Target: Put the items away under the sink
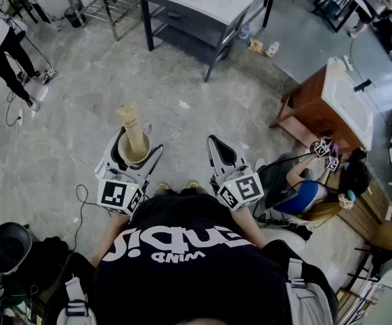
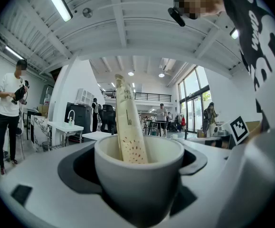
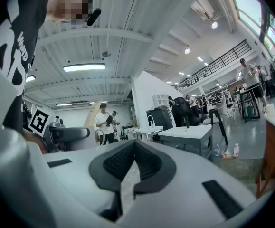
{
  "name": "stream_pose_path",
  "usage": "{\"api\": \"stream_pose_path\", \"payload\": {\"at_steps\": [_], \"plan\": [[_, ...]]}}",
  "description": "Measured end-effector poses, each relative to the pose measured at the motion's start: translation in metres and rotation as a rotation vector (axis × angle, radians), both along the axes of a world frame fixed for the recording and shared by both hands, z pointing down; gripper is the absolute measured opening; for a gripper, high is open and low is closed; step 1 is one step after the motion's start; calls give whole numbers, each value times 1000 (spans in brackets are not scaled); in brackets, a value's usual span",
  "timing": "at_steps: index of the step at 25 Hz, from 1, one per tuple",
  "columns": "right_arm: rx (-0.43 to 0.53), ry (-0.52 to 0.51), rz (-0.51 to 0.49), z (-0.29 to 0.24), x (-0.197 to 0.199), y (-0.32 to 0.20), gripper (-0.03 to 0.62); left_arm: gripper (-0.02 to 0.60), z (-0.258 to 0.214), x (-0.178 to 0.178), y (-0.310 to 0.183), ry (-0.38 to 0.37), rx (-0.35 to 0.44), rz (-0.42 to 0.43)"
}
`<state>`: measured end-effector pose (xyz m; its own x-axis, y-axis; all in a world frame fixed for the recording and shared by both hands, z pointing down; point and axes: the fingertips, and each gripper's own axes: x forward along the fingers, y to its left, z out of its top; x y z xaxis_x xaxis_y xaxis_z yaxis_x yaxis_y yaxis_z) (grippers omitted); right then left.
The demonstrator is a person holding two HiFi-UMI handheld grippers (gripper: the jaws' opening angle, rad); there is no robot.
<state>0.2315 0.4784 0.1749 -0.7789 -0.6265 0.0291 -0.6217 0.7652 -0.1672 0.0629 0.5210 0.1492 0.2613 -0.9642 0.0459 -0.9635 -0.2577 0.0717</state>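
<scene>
Head view. Lower left of centre: left gripper (image 1: 135,143) pinching a cup (image 1: 124,156) by its body, a tall packet (image 1: 132,122) standing loose inside and leaning toward the top of the frame. Just right of it: right gripper (image 1: 214,143), pressed together on nothing. Far right, well apart from both: the sink (image 1: 350,100) on its wooden cabinet (image 1: 307,103), a crouching person (image 1: 304,191) just below it in the frame, and cables (image 1: 80,195) trailing at lower left. Probable hazards on the way over: bumping that person or snagging a cable, either enough to jolt the cup.

Left gripper view. Centre bottom: cup (image 2: 139,175) seated between the dark pads (image 2: 78,172), touching on both sides. Packet (image 2: 128,127) rising well above the rim, tilted left, kept in only by the cup wall. Likely to slide or topple out if tipped while stooping to a low shelf, so better carried upright. Smooth, round wall, too: liable to turn or slip in a two-sided pinch under an uneven squeeze.

Right gripper view. Centre bottom: both jaws meeting at their tips, nothing between. Free to help, then, but needing to spread before taking hold of anything. Cannot tell from here whether the cabinet has a door. If so, a fumbled pull could swing it into the cup. Little room beside the crouching person, which raises the odds of a knock on reaching in.
</scene>
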Motion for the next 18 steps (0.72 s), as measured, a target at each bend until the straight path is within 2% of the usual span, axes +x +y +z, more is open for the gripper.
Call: {"api": "stream_pose_path", "payload": {"at_steps": [14,18], "plan": [[1,-21,0,-8,-19,12,18,477,7,-13,3,3,-10,36],[20,-14,5,-8,-33,22,19,477,9,-28,11,24,0,47]]}}
